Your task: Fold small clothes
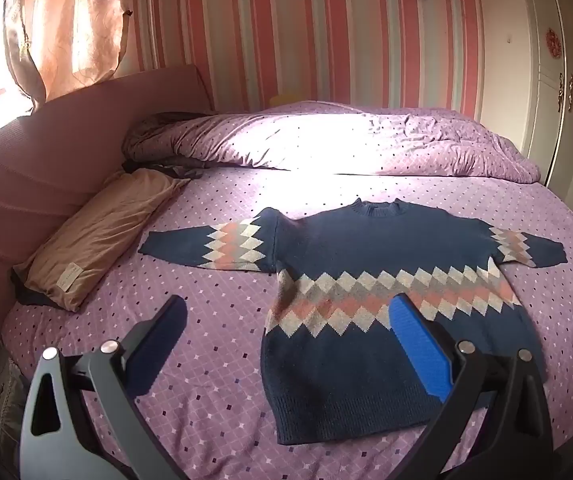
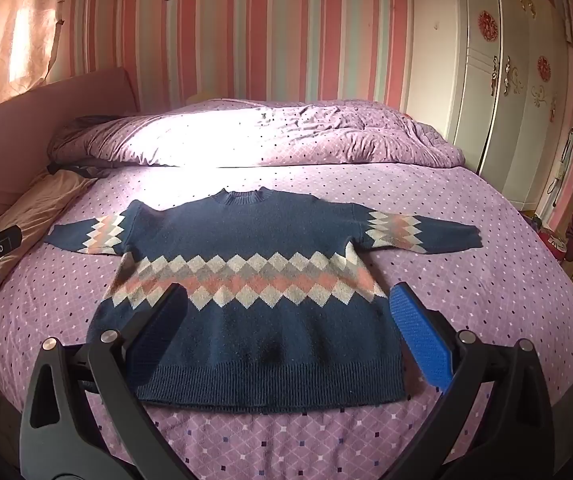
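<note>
Purple bed (image 2: 466, 280), sweater (image 2: 254, 288) flat, both grippers hovering, fingers (image 2: 418, 336) spread

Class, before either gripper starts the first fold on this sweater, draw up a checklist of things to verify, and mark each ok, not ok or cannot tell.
1. Sweater lies flat, front up, on the bedspread: ok.
2. Both sleeves spread out sideways, left sleeve, right sleeve: ok.
3. Left gripper open, holding nothing: ok.
4. Right gripper open, holding nothing: ok.
5. Nothing lying on the sweater: ok.
6. Back layer free of wrinkles: cannot tell, hidden.
</note>
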Available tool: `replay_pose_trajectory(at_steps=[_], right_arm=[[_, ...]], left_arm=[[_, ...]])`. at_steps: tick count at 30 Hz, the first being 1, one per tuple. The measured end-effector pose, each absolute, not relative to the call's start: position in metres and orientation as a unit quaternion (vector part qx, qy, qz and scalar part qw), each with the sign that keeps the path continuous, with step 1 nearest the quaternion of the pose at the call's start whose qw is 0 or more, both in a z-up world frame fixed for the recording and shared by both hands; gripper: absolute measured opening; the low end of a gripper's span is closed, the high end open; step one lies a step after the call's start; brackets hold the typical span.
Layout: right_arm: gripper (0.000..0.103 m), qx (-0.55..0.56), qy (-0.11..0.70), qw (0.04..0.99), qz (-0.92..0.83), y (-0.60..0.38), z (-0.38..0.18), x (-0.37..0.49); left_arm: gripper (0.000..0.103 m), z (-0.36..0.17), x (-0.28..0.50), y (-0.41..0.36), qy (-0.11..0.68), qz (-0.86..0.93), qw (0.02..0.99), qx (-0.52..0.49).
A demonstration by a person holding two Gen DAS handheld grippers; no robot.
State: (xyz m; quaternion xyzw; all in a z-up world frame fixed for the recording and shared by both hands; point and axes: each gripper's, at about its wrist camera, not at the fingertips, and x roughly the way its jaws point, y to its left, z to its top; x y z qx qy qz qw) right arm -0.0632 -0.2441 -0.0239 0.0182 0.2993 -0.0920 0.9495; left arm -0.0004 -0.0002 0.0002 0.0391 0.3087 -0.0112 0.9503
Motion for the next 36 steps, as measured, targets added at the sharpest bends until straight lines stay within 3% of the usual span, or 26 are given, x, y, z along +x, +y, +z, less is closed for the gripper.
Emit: replay_pose_trajectory(at_steps=[36], right_arm=[[0.1, 0.023, 0.299, 0.949, -0.092, -0.2418, -0.0211, -0.0654]], left_arm=[[0.101, 0.0001, -0.0004, -0.0003, 0.309, -0.011, 0.95, 0.044]])
